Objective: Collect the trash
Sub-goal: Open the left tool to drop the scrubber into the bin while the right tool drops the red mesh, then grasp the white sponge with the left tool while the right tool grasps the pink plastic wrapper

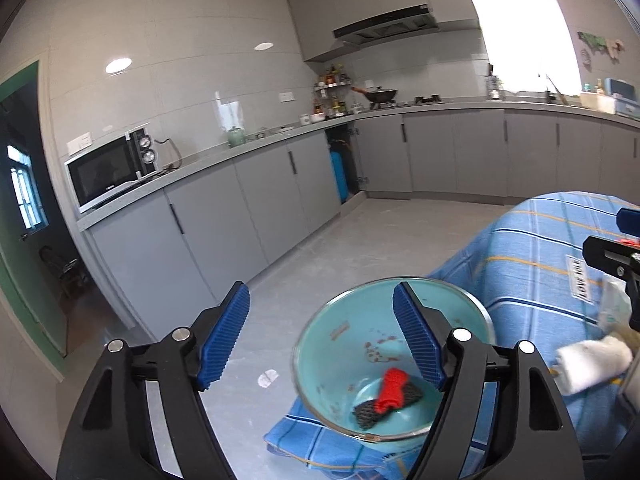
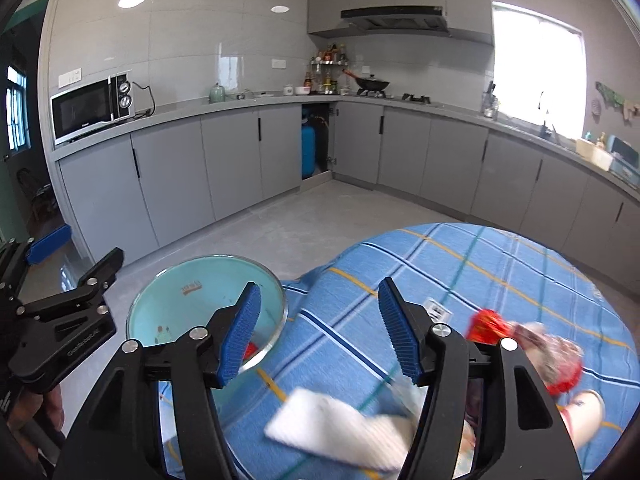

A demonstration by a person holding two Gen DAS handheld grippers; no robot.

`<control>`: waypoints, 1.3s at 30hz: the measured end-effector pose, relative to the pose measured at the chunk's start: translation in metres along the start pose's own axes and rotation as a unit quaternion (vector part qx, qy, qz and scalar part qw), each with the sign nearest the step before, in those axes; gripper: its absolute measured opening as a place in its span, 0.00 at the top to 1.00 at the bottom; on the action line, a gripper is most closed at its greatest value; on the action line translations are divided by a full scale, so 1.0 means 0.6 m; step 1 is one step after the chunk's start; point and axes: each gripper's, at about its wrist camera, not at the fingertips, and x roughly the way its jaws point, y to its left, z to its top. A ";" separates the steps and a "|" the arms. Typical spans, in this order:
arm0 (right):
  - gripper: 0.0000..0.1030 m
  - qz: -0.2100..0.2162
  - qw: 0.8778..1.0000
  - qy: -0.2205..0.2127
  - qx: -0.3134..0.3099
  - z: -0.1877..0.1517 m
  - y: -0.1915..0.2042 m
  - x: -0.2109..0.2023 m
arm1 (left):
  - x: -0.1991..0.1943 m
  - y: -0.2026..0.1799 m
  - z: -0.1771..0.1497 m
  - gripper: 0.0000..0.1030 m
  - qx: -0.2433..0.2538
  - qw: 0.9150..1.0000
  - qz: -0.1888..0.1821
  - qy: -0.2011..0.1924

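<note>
Left wrist view: we are looking down into a round pale-blue bowl with a clear glass rim [image 1: 340, 344], and a red-and-dark-grey crumpled wrapper [image 1: 386, 398] is lying at the bottom of it. The bowl is sitting at the near edge of a blue checked cloth with yellow and dark stripes [image 1: 532, 248], which is covering the counter. Our left hand-held gripper [image 1: 320, 334] is hovering over the bowl with its blue ribbed fingers [image 1: 224, 336] standing well apart; nothing is pressed between them, and the right-hand finger is hanging over the bowl's inside.

In the right wrist view, our right hand-held gripper [image 2: 318, 332] is also standing with its jaws apart and gripping nothing. Below it, a white folded tissue [image 2: 332, 424] is lying on the cloth, blurred, and just beside the right finger a red-and-clear crinkled plastic wrapper [image 2: 532, 348] is resting on the cloth too. The bowl [image 2: 192, 300] is appearing to the left here, partly behind the left finger, with the other hand-held gripper's black frame next to it.

Beyond, grey kitchen cabinets [image 2: 232, 152] are running along the walls, a white microwave [image 2: 88, 106] is sitting on their worktop, and a black wok [image 2: 372, 85] is sitting on the stove under a range hood [image 2: 394, 18].
</note>
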 end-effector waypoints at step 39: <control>0.36 -0.147 0.982 0.053 0.102 -0.265 -0.266 -0.182 | -0.155 -0.291 -0.086 0.13 0.126 0.975 -0.183 -0.005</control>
